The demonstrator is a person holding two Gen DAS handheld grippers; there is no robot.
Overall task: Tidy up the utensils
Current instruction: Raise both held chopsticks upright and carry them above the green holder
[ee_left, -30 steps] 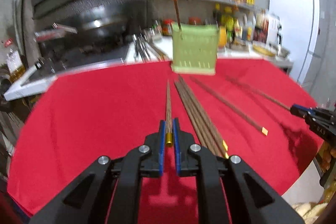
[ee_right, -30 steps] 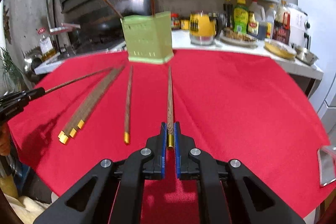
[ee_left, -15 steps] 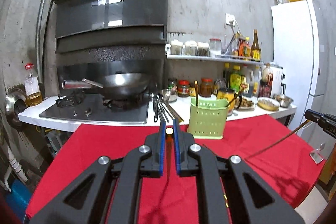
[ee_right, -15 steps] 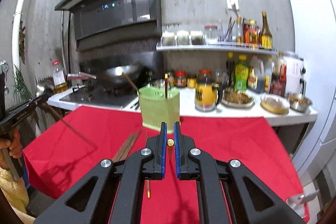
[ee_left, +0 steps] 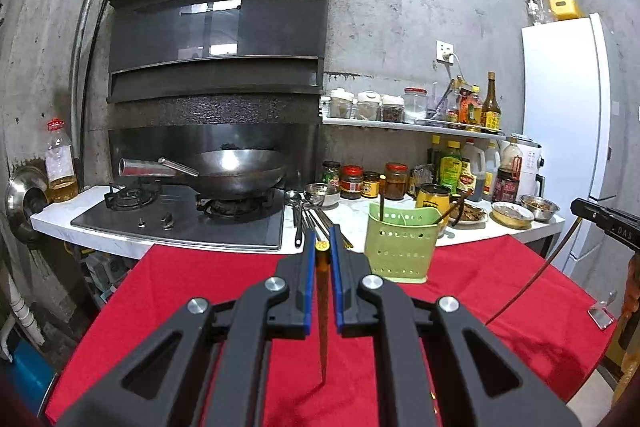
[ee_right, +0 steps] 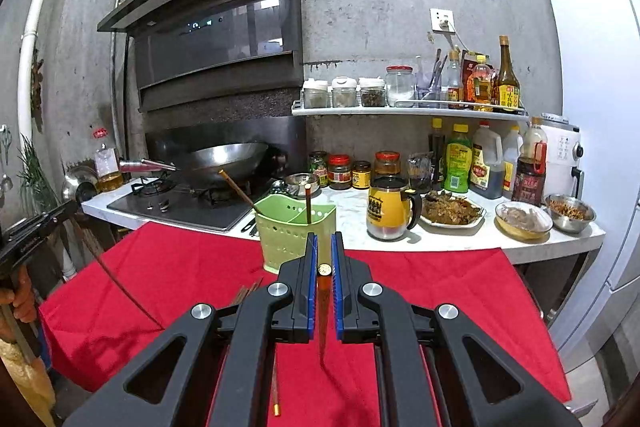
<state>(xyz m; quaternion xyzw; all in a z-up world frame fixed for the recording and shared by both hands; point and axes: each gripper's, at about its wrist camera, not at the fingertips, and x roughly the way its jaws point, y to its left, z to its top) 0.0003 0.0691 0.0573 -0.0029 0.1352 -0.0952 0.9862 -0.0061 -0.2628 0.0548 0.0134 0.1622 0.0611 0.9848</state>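
My left gripper (ee_left: 322, 239) is shut on the gold-capped end of a brown chopstick (ee_left: 322, 327), which hangs tip-down over the red cloth (ee_left: 200, 287). The right gripper (ee_right: 324, 247) is likewise shut on a chopstick (ee_right: 322, 319) hanging tip-down. A green perforated holder (ee_right: 294, 239) stands at the cloth's far edge, ahead of both grippers, with two chopsticks (ee_right: 308, 203) standing in it. From the left wrist view the holder (ee_left: 400, 251) is just right of the fingers. Several loose chopsticks (ee_right: 248, 293) lie on the cloth. Each gripper shows at the edge of the other's view.
Behind the table runs a white counter (ee_right: 440, 239) with a yellow mug (ee_right: 386, 211), food dishes and sauce bottles. A wok (ee_left: 236, 171) sits on the gas hob at the left. A white fridge (ee_left: 564, 131) stands at the right. A person's hand (ee_right: 22, 297) holds the left tool.
Both grippers have risen off the red cloth, each lifting its chopstick. The sticks lay flat a second ago and now hang tip-down. Both views have tilted up toward the counter.
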